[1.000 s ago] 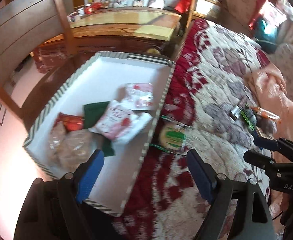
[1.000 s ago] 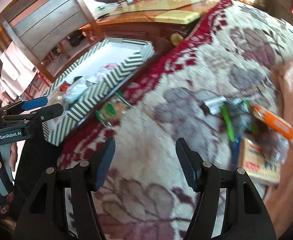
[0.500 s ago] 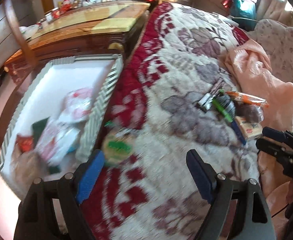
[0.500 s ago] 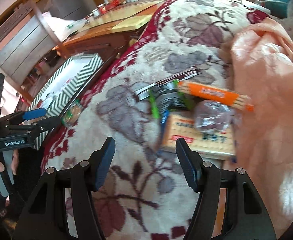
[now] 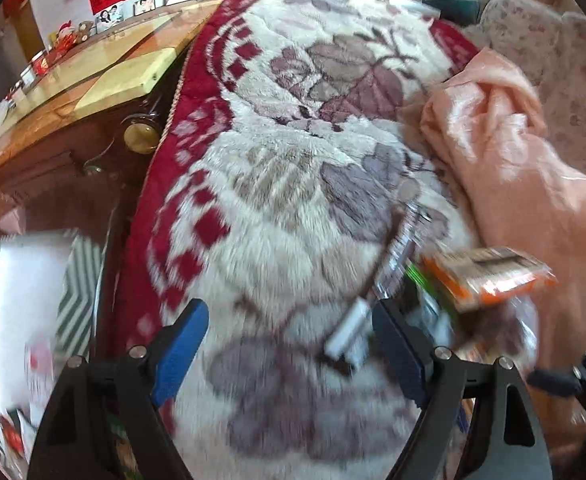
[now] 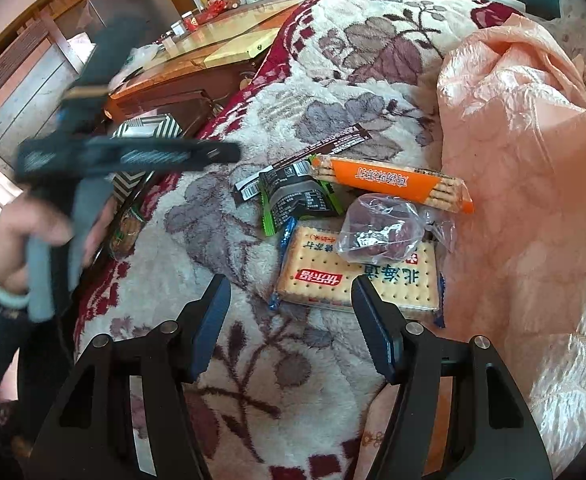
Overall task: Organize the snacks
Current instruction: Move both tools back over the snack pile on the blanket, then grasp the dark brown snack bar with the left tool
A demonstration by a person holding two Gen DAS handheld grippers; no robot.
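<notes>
A pile of snacks lies on the floral blanket (image 6: 253,92): a beige cracker pack (image 6: 357,276), an orange biscuit pack (image 6: 389,184), a black and green pouch (image 6: 297,200), a clear bag with something dark inside (image 6: 377,232) and a long brown wrapper (image 6: 333,144). My right gripper (image 6: 293,320) stands open just short of the cracker pack, holding nothing. My left gripper (image 5: 289,344) is open and empty over the blanket, with a white-ended wrapper (image 5: 349,332) by its right finger and the blurred orange pack (image 5: 489,276) beyond. The striped box (image 5: 77,292) sits at the far left.
A round green snack pack (image 6: 125,228) lies at the blanket's edge beside the striped box (image 6: 145,132). A pink quilt (image 6: 525,140) is bunched to the right of the pile. A wooden table (image 5: 93,80) stands beyond the box. A person's hand (image 6: 41,232) holds the left gripper.
My left gripper swung from above the striped box to the right, over the blanket, up to the snack pile. The right gripper moved right to the pile, then nearly stopped. Both jaws kept their width.
</notes>
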